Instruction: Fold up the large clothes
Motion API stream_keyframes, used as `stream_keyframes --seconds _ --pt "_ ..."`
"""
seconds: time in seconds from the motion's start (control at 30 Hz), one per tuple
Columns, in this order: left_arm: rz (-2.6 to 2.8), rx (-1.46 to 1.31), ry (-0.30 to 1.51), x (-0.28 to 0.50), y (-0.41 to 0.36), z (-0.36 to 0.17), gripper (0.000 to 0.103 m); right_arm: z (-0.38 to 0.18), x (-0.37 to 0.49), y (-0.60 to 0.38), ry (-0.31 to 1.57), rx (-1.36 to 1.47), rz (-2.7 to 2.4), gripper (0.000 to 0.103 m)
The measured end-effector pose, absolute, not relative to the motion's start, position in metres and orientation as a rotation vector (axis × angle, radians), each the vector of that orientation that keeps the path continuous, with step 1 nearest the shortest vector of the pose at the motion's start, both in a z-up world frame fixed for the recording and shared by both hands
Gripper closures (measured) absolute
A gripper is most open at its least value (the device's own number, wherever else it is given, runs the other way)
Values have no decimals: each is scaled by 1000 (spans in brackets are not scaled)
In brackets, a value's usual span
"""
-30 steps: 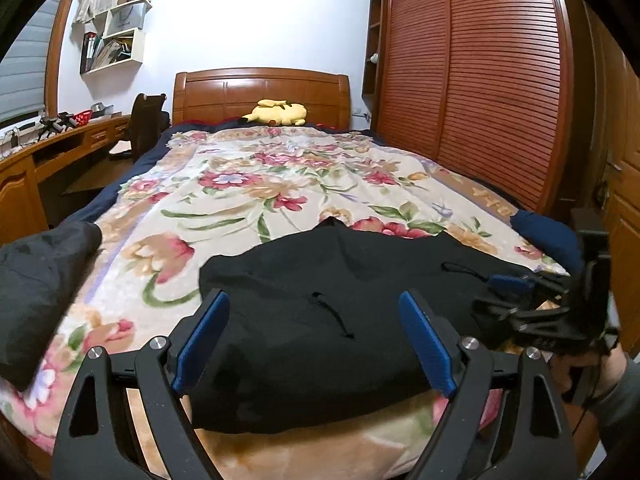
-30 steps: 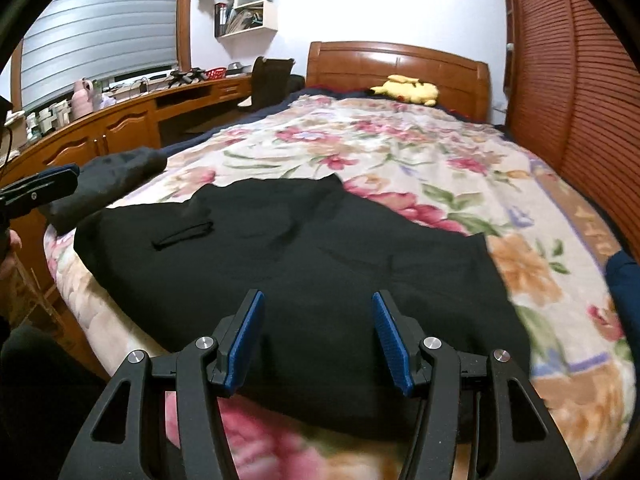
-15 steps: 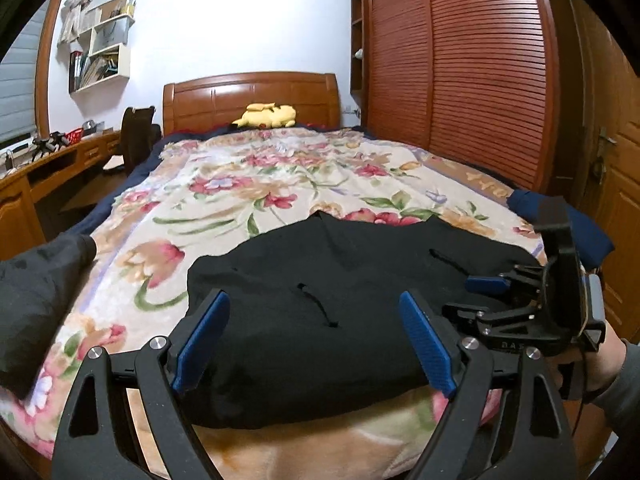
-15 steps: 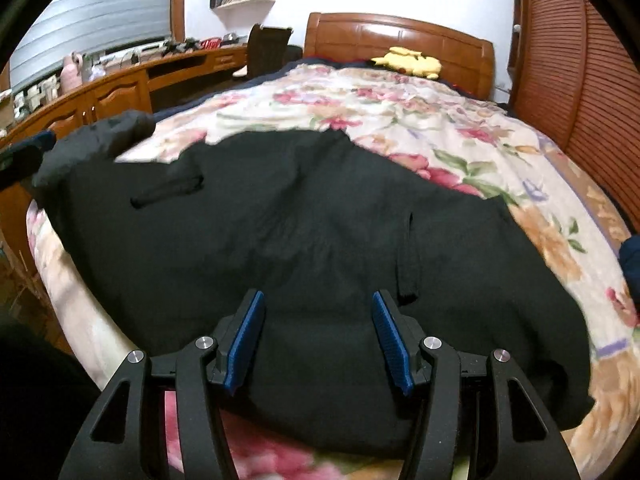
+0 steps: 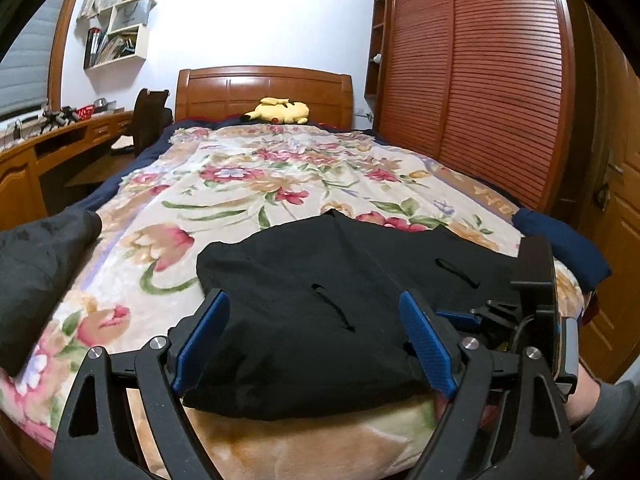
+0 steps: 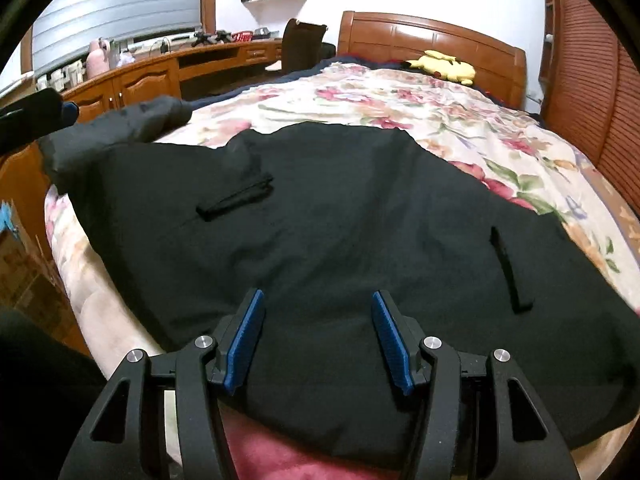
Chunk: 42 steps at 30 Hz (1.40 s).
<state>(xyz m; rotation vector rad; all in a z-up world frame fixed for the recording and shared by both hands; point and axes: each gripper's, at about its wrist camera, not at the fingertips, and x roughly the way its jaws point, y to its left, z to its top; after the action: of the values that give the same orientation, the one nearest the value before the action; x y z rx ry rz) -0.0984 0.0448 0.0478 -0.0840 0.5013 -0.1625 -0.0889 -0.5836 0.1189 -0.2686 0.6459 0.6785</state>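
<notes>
The black garment [image 5: 320, 300] lies spread flat on the near end of the bed [image 5: 248, 184], its long axis running left to right along the near edge. Both grippers stand at that hem: the left gripper [image 5: 316, 336] with fingers wide apart, the right gripper [image 6: 318, 338] with fingers partly apart, neither clamped on cloth. The right appears nearer the fabric. The right wrist view shows the garment's left end meeting a grey garment [image 6: 132, 124]; the left wrist view shows the right gripper at the right end.
</notes>
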Motion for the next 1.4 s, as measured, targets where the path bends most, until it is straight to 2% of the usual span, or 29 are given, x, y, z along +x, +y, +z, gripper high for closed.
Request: stream_keyframes --seconds 0.23,0.53,0.83,0.9,1.13,1.2,1.4 --pt "-145 -101 530 -91 46 41 16 138 -96 -606 632 -253 639 45" --pt "-174 -97 601 -72 28 25 16 164 -99 -680 597 -273 481 45" --pt "-169 -9 678 -54 -3 7 16 173 -95 -713 619 -231 418 45" --pt "-178 18 703 -50 -10 2 16 169 -91 -716 638 -207 404 37" --pt "-167 132 770 -42 -31 -18 16 159 -75 -732 707 -166 352 32" --pt "-168 123 779 -41 -30 -19 16 158 -71 -737 724 -120 361 26" --pt "-179 105 787 -42 -27 -20 16 150 -62 -738 783 -69 396 24"
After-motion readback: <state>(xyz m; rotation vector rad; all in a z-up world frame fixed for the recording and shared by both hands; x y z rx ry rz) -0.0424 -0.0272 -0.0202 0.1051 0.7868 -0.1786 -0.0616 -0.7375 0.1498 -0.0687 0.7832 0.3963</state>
